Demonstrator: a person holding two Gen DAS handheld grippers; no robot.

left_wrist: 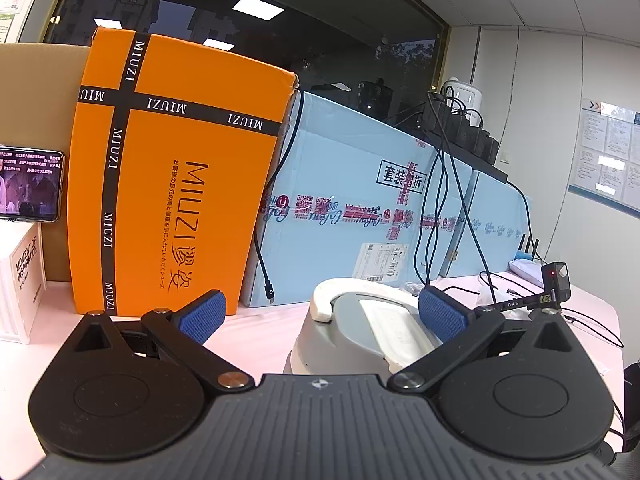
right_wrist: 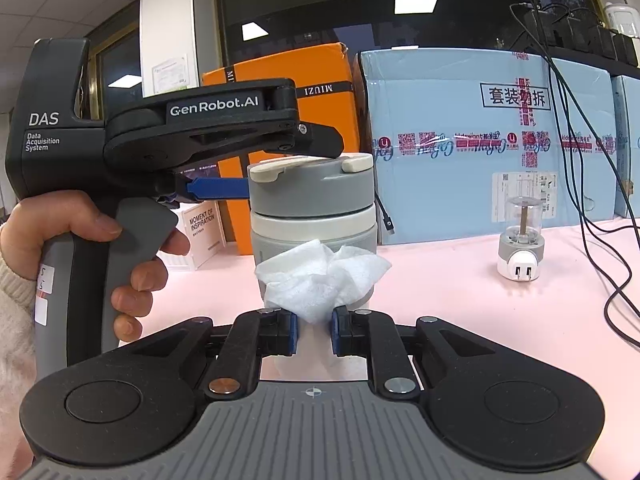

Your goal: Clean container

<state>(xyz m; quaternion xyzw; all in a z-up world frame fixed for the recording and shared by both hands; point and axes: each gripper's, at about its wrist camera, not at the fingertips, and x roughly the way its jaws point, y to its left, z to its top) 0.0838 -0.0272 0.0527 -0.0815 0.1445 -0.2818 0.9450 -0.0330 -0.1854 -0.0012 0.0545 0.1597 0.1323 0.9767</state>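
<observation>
Wipe [right_wrist: 320,280] hides container [right_wrist: 312,200] front.

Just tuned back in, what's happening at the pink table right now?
A person is cleaning a grey-lidded container standing upright on the table. The right claw is shut on a crumpled white wipe, held against the container's lower front. The left claw is open around the lid, one finger on each side, apparently to steady it.

Bright, even ceiling-panel light; sharp focus; strong fisheye bending at edges.
</observation>
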